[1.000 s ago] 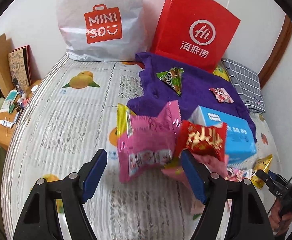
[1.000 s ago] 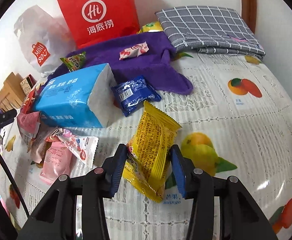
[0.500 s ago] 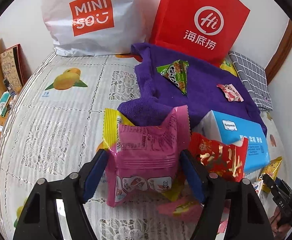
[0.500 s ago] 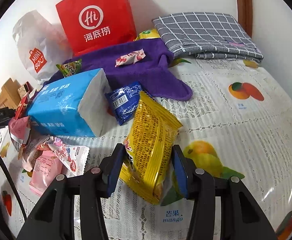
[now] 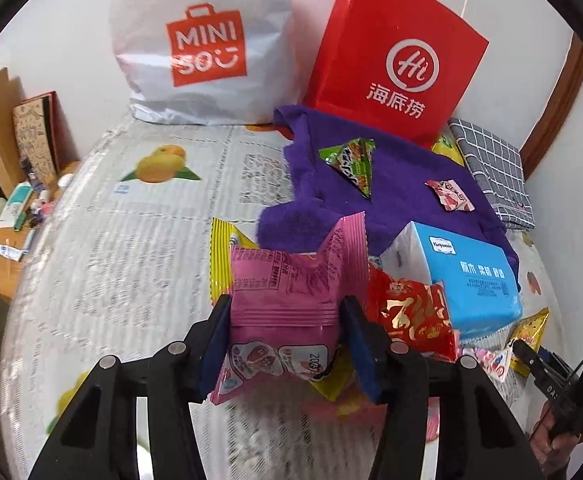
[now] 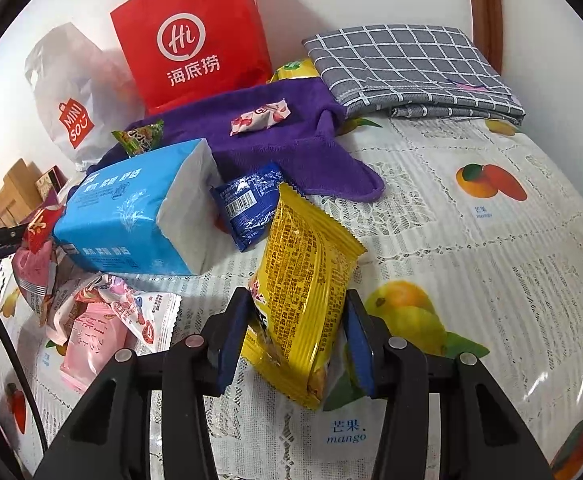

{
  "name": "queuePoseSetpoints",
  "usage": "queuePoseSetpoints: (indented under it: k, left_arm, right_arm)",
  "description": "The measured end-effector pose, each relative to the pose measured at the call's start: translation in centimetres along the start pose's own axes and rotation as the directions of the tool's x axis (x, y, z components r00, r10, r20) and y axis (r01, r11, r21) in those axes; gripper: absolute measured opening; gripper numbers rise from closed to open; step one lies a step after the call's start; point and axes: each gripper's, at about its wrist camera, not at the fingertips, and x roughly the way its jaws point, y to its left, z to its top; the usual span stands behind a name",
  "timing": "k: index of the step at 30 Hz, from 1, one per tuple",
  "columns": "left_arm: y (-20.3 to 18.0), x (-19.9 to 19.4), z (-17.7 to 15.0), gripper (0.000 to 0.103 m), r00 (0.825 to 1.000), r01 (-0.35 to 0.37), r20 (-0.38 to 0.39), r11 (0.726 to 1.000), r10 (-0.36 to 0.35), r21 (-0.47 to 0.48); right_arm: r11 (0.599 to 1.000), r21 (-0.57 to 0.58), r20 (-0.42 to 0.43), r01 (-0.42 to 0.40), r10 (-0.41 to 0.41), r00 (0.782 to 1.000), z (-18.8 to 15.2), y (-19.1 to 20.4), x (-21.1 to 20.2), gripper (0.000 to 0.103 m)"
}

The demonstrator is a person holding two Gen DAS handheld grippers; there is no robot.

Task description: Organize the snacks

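Snacks lay scattered over a desk (image 6: 491, 240) w/ a fruit-print cover. Left gripper (image 5: 285, 336) was closing its blue fingers (image 5: 217, 332) on a pink snack pack (image 5: 287, 292), pads pressing both sides, pack upright between them. Just right of it sat a red packet (image 5: 411, 316), touching a blue tissue pack (image 5: 471, 280); a yellow wrapper edge (image 5: 221, 256) showed behind the pink one. Purple towel (image 5: 395, 196) farther back carried a green triangular snack (image 5: 353, 160) and a small red-white candy (image 5: 449, 196). White Miniso bag (image 5: 203, 44) and red paper bag (image 5: 395, 56) stood against the wall, grey checked cloth (image 5: 491, 172) at right.

Right gripper (image 6: 295, 334) had fingers (image 6: 357, 340) clamped on a yellow snack bag (image 6: 303, 276), tilted, lower end near the desk; can't tell if touching. Beside it, a dark blue packet (image 6: 251, 204) leaned at the tissue pack's end. Pink and white packets (image 6: 103, 316) lay heaped at left, by the other gripper.
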Motion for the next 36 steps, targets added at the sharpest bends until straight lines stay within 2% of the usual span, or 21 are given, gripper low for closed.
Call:
queuePoseSetpoints:
  k: [3, 7, 16, 25, 36]
  left_arm:
    - [0.7, -1.8, -0.5, 0.052, 1.0, -0.005, 0.019, 1.0, 0.005, -0.005]
    - [0.9, -4.0, -1.1, 0.052, 0.999, 0.006, 0.043, 1.0, -0.006, -0.001]
    - [-1.7, -8.0, -2.3, 0.052, 0.994, 0.049, 0.099, 0.997, -0.054, 0.056]
    - [-4.8, -9.7, -3.7, 0.052, 0.989, 0.086, 0.111, 0.99, -0.098, 0.11]
    - [-8.0, -9.4, -4.5, 0.052, 0.986, 0.132, 0.083, 0.981, -0.144, 0.142]
  right_arm:
    - [1.0, -0.022, 0.005, 0.019, -0.019, 1.0, -0.3, 0.5, -0.4, 0.046]
    - [0.999, -0.033, 0.003, 0.002, -0.002, 1.0, -0.6, 1.4, -1.2, 0.046]
    - [0.996, -0.093, 0.063, -0.019, 0.025, 0.998, -0.3, 4.2, -4.8, 0.045]
    - [0.996, -0.072, 0.099, -0.044, 0.052, 0.994, -0.6, 4.2, -8.0, 0.044]
    - [0.996, -0.058, 0.138, -0.075, 0.082, 0.987, 0.0, 4.3, -10.6, 0.044]
